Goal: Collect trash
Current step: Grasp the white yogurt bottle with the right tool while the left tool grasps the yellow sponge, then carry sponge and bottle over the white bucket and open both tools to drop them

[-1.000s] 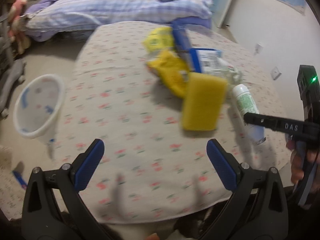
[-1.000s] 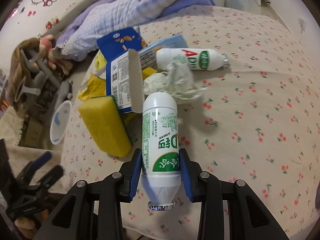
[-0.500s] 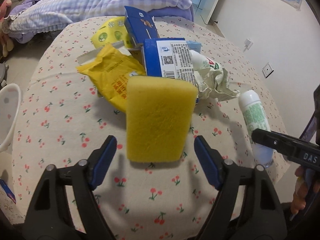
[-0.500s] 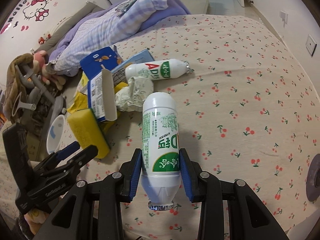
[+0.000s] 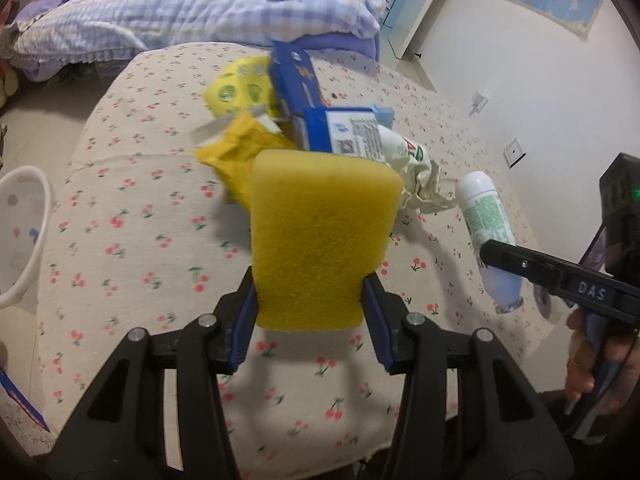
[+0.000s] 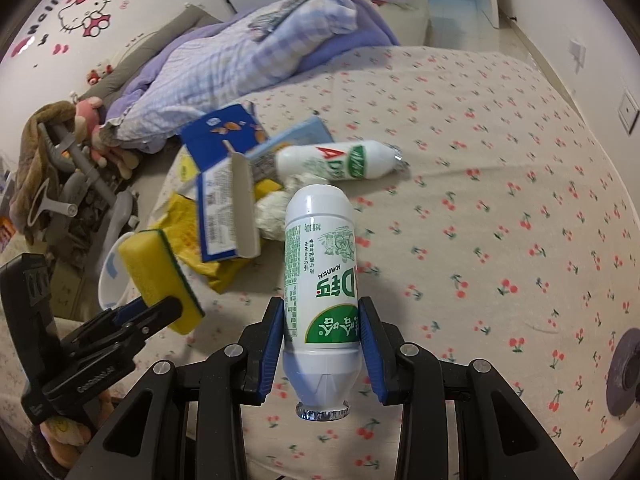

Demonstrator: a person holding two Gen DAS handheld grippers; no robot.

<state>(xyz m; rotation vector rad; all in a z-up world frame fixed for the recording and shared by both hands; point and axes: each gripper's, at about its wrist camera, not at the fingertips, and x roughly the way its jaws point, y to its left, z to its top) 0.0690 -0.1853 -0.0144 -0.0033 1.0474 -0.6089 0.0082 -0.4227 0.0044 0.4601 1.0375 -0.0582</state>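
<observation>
My left gripper is shut on a yellow sponge and holds it above the cherry-print tablecloth. The sponge also shows in the right wrist view. My right gripper is shut on a white and green drink bottle, lifted off the table; the bottle also shows in the left wrist view. On the table lie a second white bottle, a blue carton, crumpled paper and yellow wrappers.
A white bin stands on the floor to the left of the table. A bed with a purple checked quilt is behind the table. A dark round object lies at the table's right edge.
My left gripper moved in to the sponge, shut on it and lifted it. My right gripper kept hold of the bottle and pulled it back from the pile.
</observation>
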